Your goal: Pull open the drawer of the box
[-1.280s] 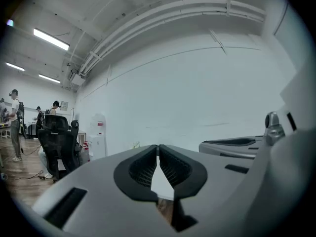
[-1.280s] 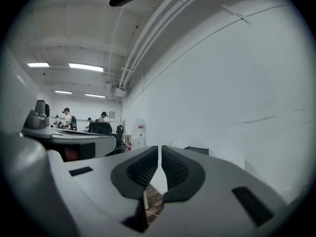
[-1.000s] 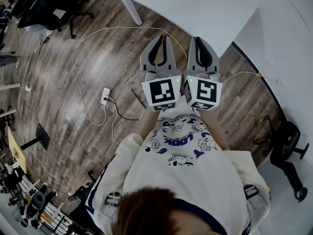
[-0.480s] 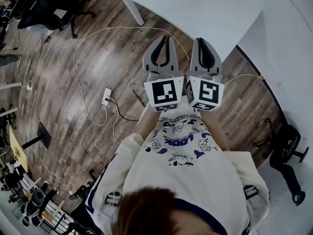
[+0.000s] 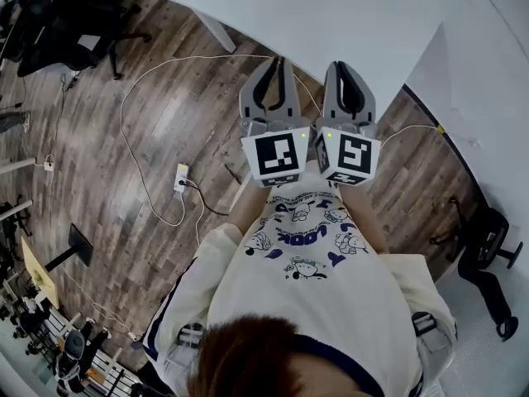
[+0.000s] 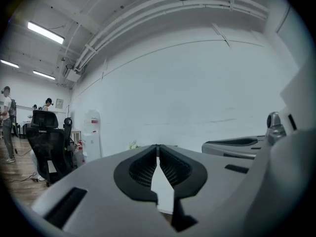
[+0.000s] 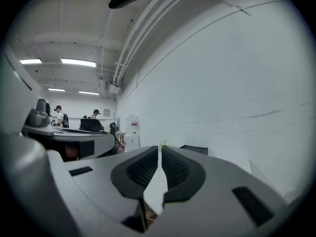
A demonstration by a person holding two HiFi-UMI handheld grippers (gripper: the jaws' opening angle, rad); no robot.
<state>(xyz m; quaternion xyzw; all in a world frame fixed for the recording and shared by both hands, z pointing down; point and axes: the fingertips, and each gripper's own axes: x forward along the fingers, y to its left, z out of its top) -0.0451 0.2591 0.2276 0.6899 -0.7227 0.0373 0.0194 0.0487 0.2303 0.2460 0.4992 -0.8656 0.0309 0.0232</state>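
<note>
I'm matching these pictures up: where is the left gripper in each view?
Head view: left gripper, upper centre.
Left gripper view: bottom centre, jaws shut, empty.
Right gripper view: left edge.
Shared landmark: the right gripper alongside it.

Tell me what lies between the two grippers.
In the head view, only a narrow strip of wood floor, crossed by a thin white cable, separates the left gripper and right gripper.
</note>
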